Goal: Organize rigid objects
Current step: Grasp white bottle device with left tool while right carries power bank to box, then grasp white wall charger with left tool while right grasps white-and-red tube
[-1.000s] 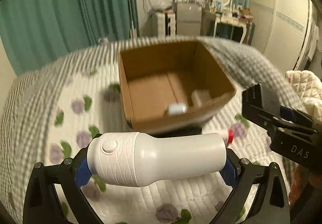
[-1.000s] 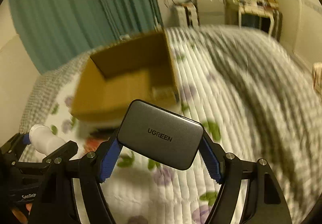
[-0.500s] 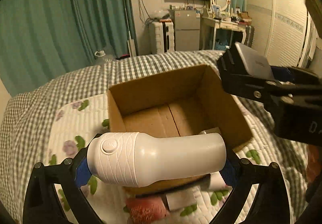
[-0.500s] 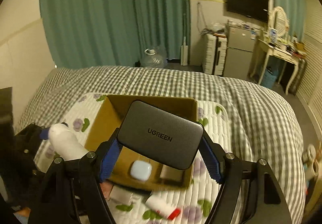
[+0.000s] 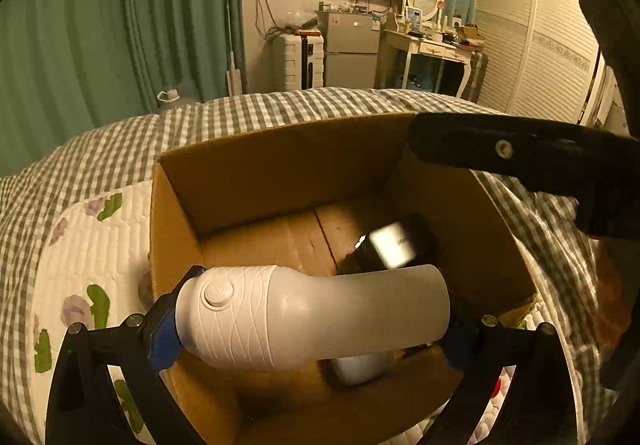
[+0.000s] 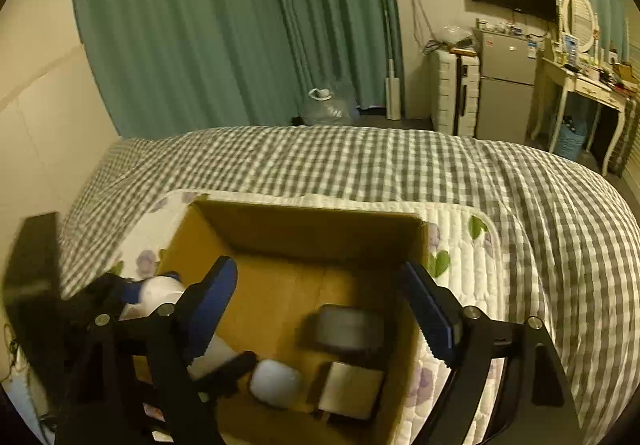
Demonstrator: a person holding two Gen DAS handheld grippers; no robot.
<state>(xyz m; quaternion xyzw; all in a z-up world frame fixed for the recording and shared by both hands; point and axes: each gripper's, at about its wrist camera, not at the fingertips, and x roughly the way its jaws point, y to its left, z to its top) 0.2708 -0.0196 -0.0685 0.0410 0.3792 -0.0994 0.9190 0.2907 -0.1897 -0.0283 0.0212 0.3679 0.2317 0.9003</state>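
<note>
An open cardboard box point(image 5: 280, 173) stands on the bed; it also shows in the right wrist view point(image 6: 320, 229). My left gripper point(image 5: 312, 325) is shut on a white bottle-shaped device point(image 5: 312, 317), held crosswise above the box's near side. My right gripper point(image 6: 320, 309) is open and empty above the box. The grey charger point(image 6: 344, 327), blurred, is inside the box below it, and shows in the left wrist view point(image 5: 394, 247). A white case point(image 6: 276, 383) and a small grey block point(image 6: 352, 389) lie on the box floor.
The box sits on a white floral quilt point(image 5: 80, 253) over a grey checked bedspread point(image 6: 400, 165). Green curtains point(image 6: 220, 25), a small fridge point(image 6: 508, 85) and a dressing table point(image 6: 584, 93) stand beyond the bed. Small items lie on the quilt at the box's near edge.
My right gripper opened and let go of the grey charger, which dropped into the box. My left gripper moved forward with the white device, now over the box.
</note>
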